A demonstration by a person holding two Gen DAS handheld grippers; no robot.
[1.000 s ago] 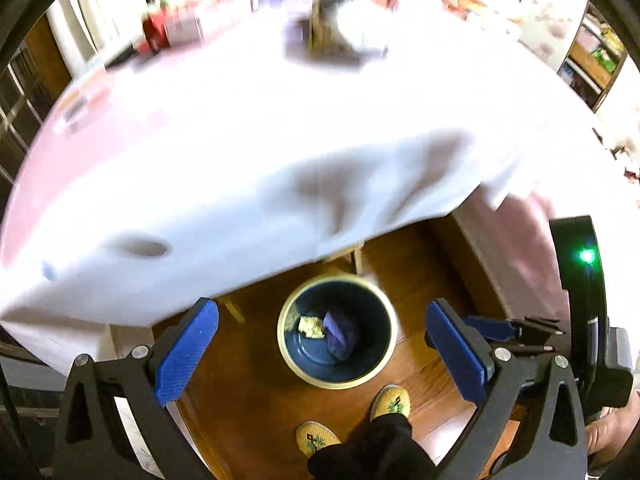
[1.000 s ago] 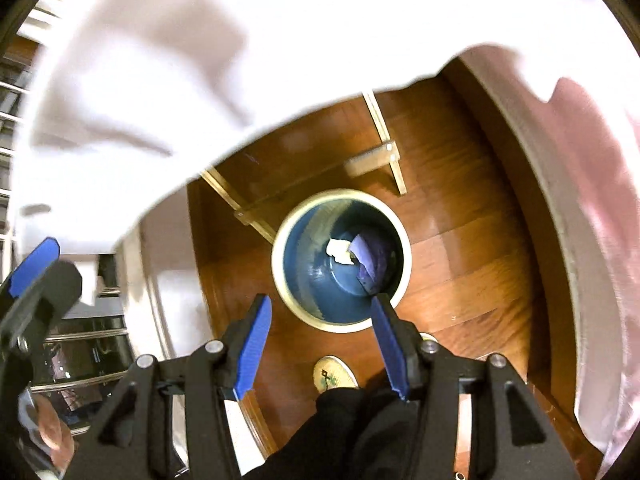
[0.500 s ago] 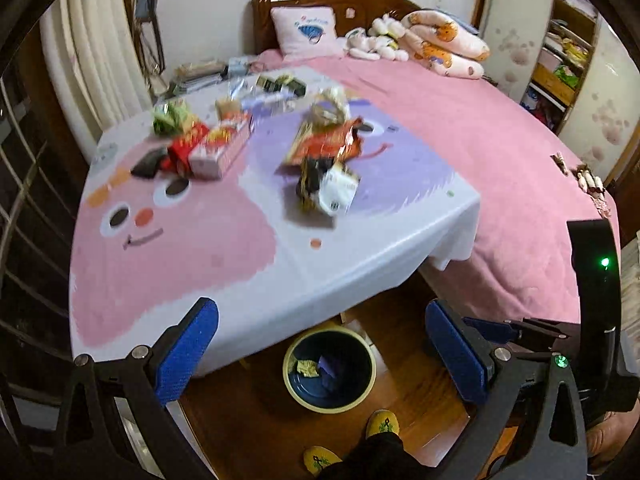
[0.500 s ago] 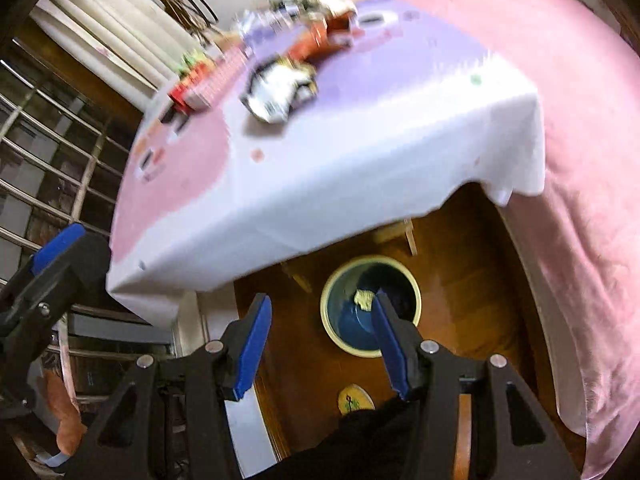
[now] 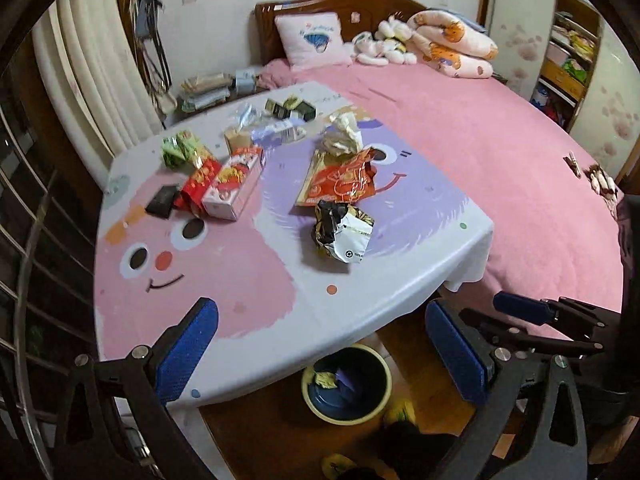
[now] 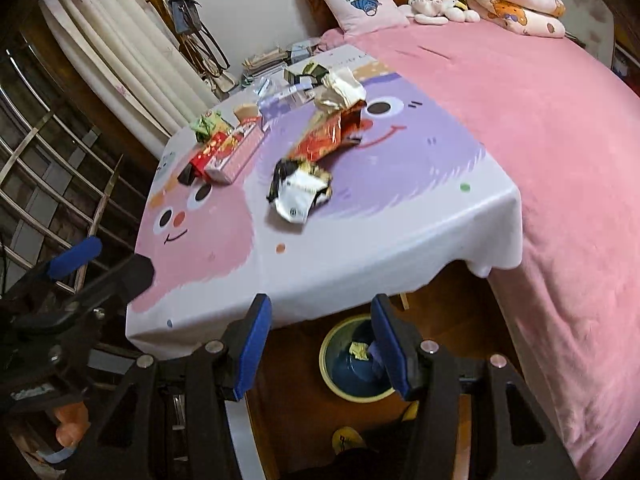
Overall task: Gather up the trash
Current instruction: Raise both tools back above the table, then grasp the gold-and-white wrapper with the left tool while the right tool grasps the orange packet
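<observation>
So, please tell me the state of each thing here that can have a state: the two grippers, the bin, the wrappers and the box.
left gripper: open, holding nothing
right gripper: open, holding nothing
trash bin: upright on the floor, some scraps inside
black and white wrapper: crumpled, on the table
orange snack bag: torn open, lying flat
pink box: lying on its side
</observation>
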